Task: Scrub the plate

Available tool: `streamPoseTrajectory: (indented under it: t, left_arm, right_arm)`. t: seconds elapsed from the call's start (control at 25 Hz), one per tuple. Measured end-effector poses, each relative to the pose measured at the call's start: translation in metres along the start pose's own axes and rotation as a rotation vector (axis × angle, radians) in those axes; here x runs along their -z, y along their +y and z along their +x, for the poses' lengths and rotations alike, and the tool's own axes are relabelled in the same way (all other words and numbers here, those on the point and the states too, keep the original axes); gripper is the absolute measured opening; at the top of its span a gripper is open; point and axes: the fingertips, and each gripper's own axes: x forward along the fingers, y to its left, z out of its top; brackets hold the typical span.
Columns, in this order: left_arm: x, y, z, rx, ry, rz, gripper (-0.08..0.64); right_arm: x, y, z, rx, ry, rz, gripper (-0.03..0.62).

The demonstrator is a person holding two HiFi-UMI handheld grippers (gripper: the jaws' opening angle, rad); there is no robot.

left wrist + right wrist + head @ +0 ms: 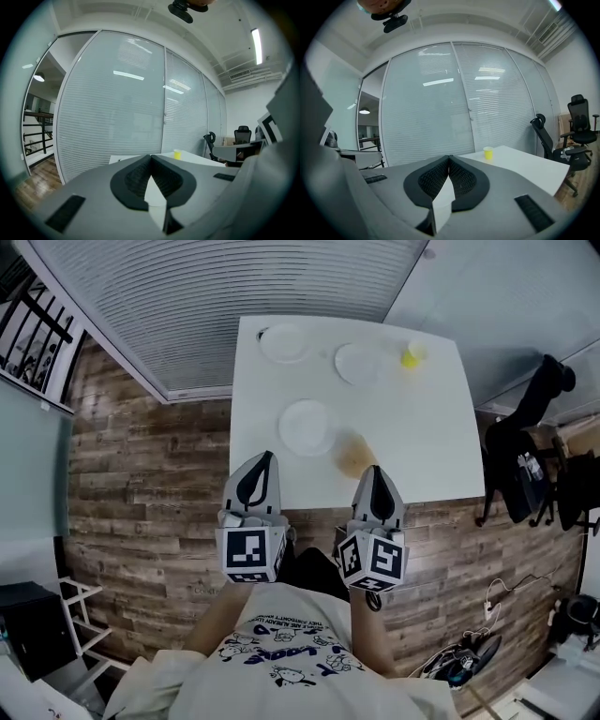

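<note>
Three white plates lie on the white table (441, 442): one nearest me (307, 427), one at the far left (285, 343) and one at the far middle (358, 363). A brownish scrub pad (354, 457) rests right of the nearest plate. Both grippers hover at the table's near edge, pointing forward over it. My left gripper (265, 457) (150, 157) is shut with nothing in it, just short of the nearest plate. My right gripper (376, 471) (449, 158) is also shut and empty, close behind the brownish pad.
A small yellow cup (410, 358) (177, 153) (488, 153) stands at the table's far right. A glass wall with blinds (234, 296) runs behind the table. Black office chairs (525, 465) stand to the right, on the wooden floor (141, 484).
</note>
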Motion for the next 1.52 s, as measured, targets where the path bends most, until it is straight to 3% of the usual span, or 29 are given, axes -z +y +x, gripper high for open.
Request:
streamPoseTrajectory:
  t: [0.68,1.24,1.52]
  left_arm:
    - [0.013,0.000,0.032,0.002,0.052,-0.020,0.029]
    - [0.032,-0.004,0.081,-0.029,0.131,-0.038,0.029]
    - [0.036,-0.011,0.104,-0.047,0.159,-0.038,0.028]
  right_arm:
    - [0.009,-0.016,0.030,-0.002,0.056,-0.034,-0.005]
    - [0.036,-0.044,0.073,-0.033,0.178,0.000,-0.003]
    - [0.046,-0.058,0.093,-0.068,0.241,0.003,0.028]
